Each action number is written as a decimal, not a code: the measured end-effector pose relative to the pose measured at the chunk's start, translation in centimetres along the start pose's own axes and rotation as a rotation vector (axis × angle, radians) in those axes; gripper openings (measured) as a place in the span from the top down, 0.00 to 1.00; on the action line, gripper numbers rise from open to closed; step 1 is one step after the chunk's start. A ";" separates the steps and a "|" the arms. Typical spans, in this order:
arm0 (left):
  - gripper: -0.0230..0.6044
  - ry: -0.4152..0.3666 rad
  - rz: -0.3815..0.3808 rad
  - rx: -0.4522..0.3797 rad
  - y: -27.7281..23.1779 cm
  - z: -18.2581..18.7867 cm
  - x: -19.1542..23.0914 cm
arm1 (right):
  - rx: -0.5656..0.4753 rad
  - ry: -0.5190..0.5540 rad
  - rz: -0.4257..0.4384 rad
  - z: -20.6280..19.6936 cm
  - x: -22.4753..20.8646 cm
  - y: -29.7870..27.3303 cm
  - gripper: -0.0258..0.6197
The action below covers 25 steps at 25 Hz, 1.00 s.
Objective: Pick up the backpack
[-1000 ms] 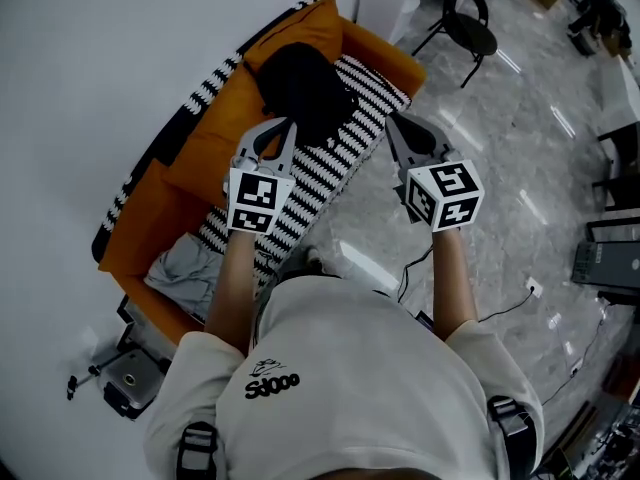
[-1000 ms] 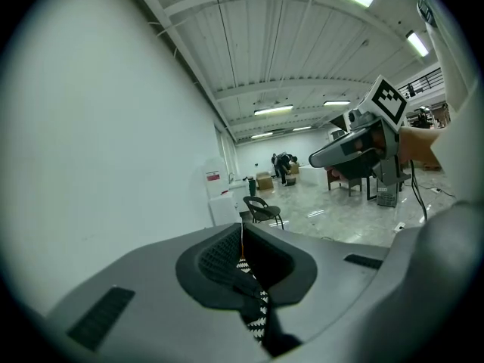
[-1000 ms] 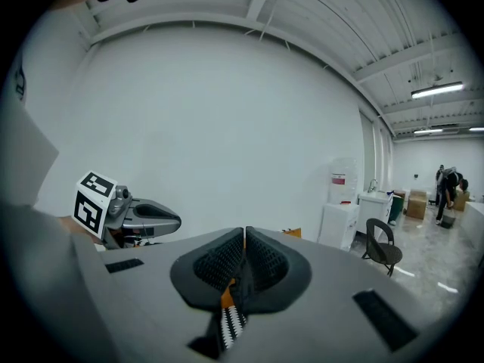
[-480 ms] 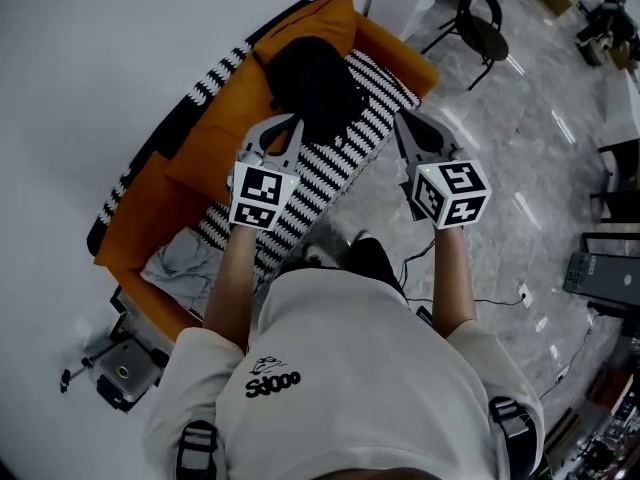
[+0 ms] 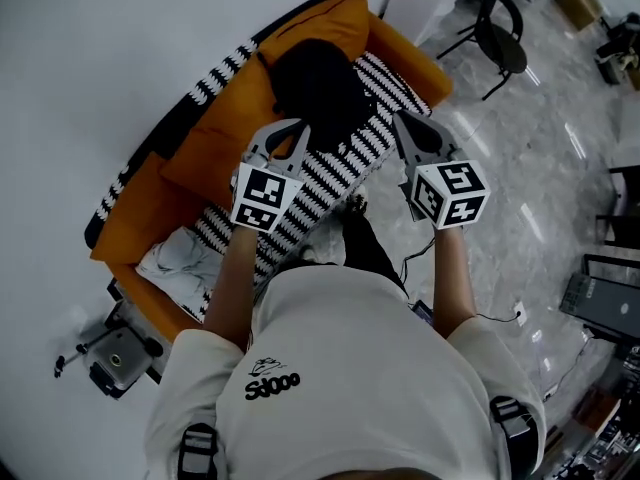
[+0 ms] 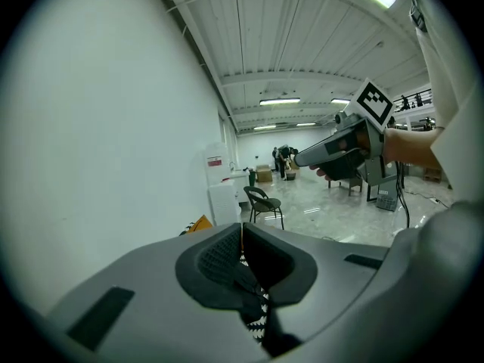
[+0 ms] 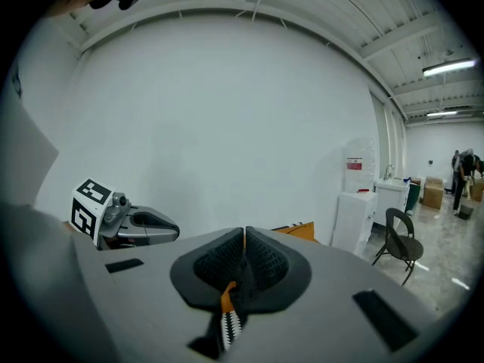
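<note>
The backpack (image 5: 318, 93) is a black, rounded mass on the seat of an orange sofa (image 5: 205, 158), toward the sofa's far end in the head view. It rests against the orange back cushion (image 5: 330, 23). Its longer extent seems to run across the seat, from the back cushion toward the front edge. It is too dark to tell which end is the top or where the straps are.

The left gripper (image 5: 298, 128) has its jaws pressed together with nothing between them. Its tip is just at the near edge of the backpack in the head view, and whether it touches cannot be told. The right gripper (image 5: 402, 120) is likewise closed tight and empty. It is held beside the sofa's front edge, to the right of the backpack and apart from it. Both grippers point forward and a little down, side by side, each with its marker cube toward the person.

Beneath the left gripper lies the black-and-white zigzag seat cover (image 5: 335, 173), which runs the length of the sofa. At the sofa's near end sits a crumpled pale grey cloth (image 5: 180, 258). Off that end, on the floor, stands a small dark device (image 5: 115, 353). Beyond the sofa a black chair (image 5: 500, 38) stands on the glossy grey floor (image 5: 520, 188).
</note>
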<state>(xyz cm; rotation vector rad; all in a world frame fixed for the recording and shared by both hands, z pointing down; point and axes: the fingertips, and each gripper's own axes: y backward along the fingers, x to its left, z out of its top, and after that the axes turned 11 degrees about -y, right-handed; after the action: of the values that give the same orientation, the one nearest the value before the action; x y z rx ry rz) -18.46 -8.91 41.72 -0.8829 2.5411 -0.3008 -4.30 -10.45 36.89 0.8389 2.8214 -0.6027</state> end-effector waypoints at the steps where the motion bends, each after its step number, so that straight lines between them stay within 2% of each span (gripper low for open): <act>1: 0.93 0.006 0.004 0.002 -0.8 0.1 0.3 | 0.005 -0.004 0.008 0.2 -0.8 -0.8 0.90; 8: 0.92 0.073 0.013 0.047 -8.4 -0.7 2.6 | 0.062 -0.026 0.062 1.1 -7.2 -7.0 0.90; 18: 0.92 0.114 -0.001 0.171 -18.8 -4.7 4.4 | 0.145 -0.058 0.112 0.3 -15.4 -14.5 0.90; 25: 0.92 0.165 0.033 0.219 -25.1 -6.7 6.0 | 0.196 -0.060 0.145 0.0 -20.2 -18.5 0.90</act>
<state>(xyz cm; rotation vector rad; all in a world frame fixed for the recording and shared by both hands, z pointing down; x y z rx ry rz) -12.30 -31.74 54.08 -0.7596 2.6042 -0.6519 2.43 -34.57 47.97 1.0303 2.6502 -0.8760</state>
